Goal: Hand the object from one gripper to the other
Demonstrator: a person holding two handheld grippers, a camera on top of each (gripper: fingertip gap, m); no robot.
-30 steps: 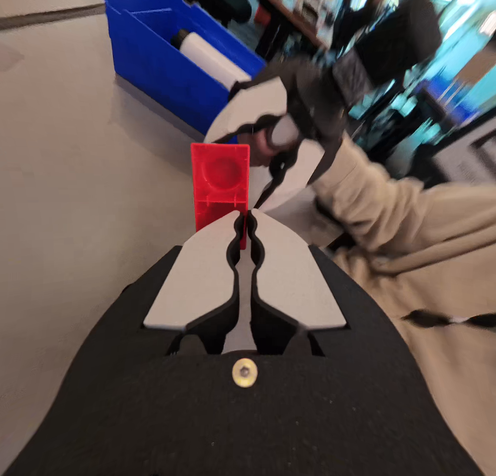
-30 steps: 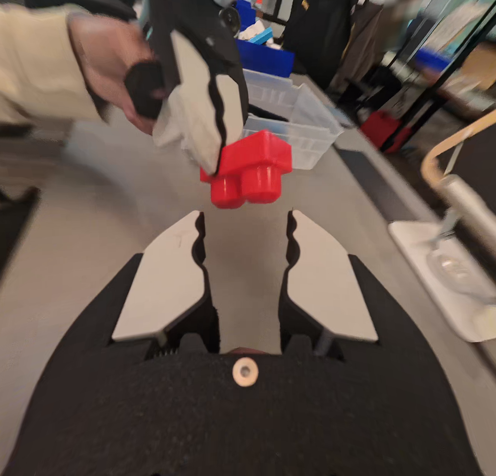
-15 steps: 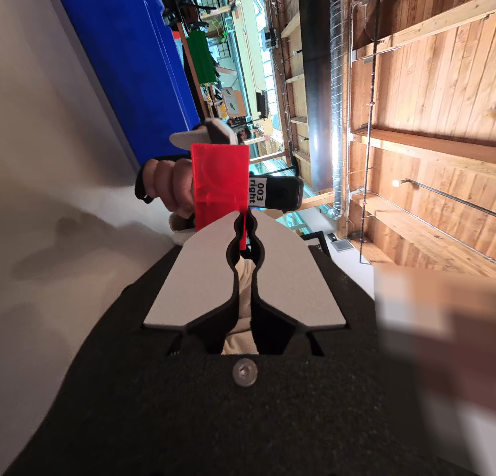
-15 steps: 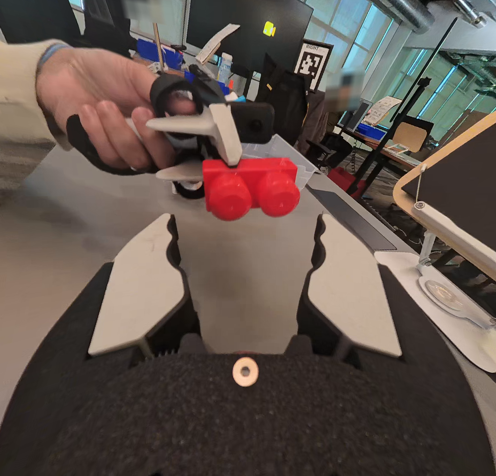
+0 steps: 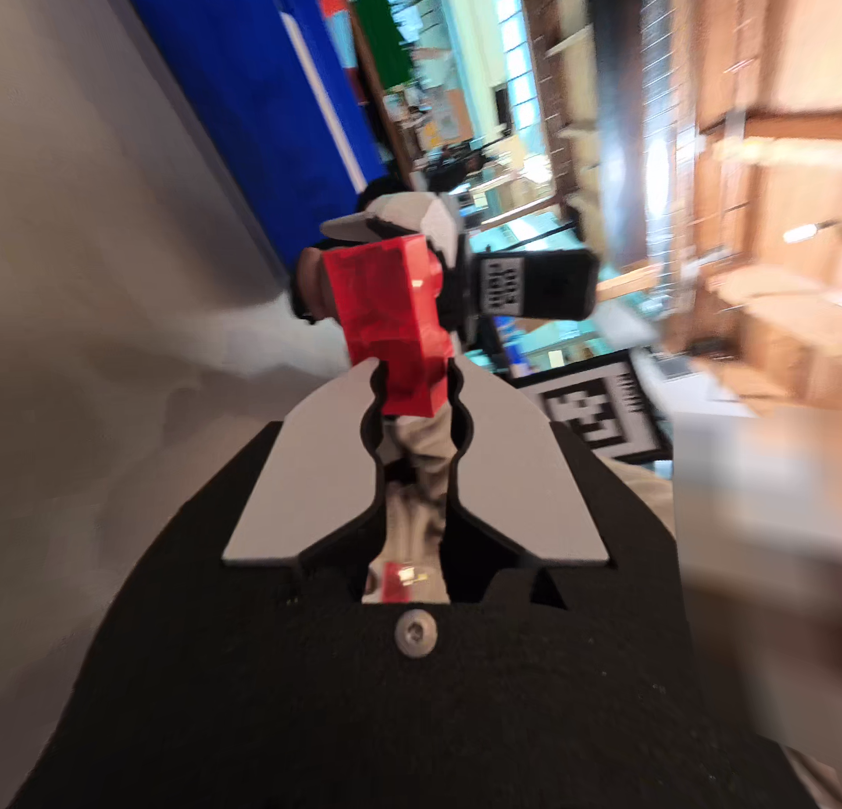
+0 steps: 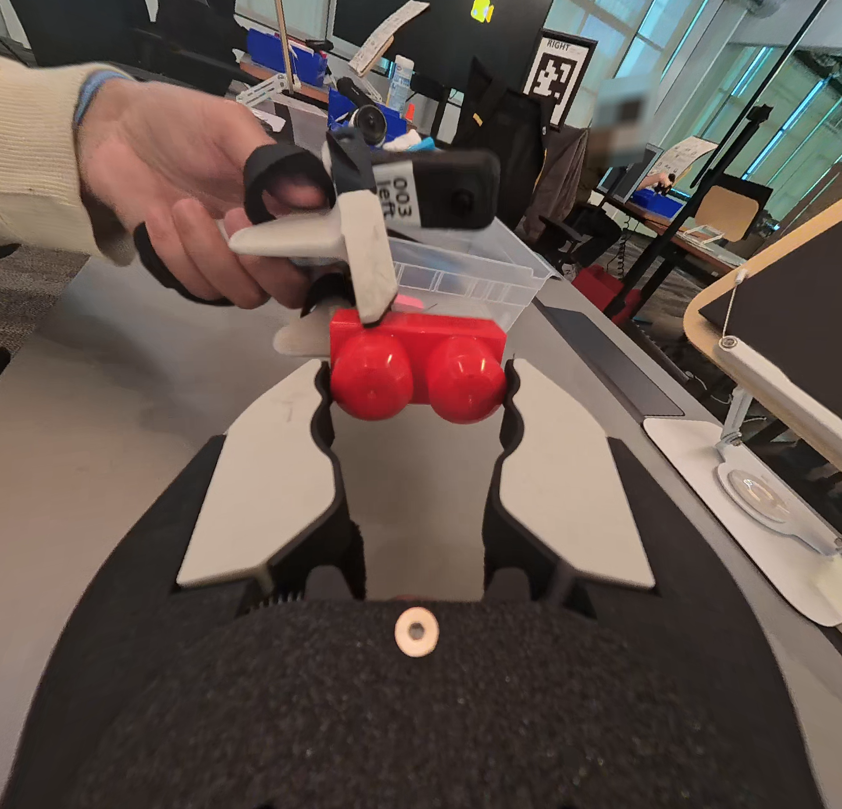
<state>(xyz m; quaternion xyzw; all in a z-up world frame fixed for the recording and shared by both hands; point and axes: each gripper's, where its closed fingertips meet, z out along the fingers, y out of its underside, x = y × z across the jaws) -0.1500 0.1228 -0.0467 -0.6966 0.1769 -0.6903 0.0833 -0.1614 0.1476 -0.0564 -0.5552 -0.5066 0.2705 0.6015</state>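
Observation:
A red two-stud brick hangs in the air above the grey table. My right gripper is shut on it, one pad against the outer side of each stud. My left gripper comes in from the left; its upper finger rests on the brick's top and its lower finger lies beside the brick. In the left wrist view the brick stands tilted between the parted pads of my left gripper, which is open. A finger of the right gripper shows behind the brick.
A blue bin stands on the table behind the brick. A clear plastic bin sits just beyond the handover spot. A white stand base lies at the right edge. A person's hand holds the left gripper. Both grippers' tips are close together, under 4 cm apart.
The right jaws have closed in from wide open onto the brick's studs. The left jaws, shut on a thin wall of the brick before, have parted. The brick now sits tilted in the left view.

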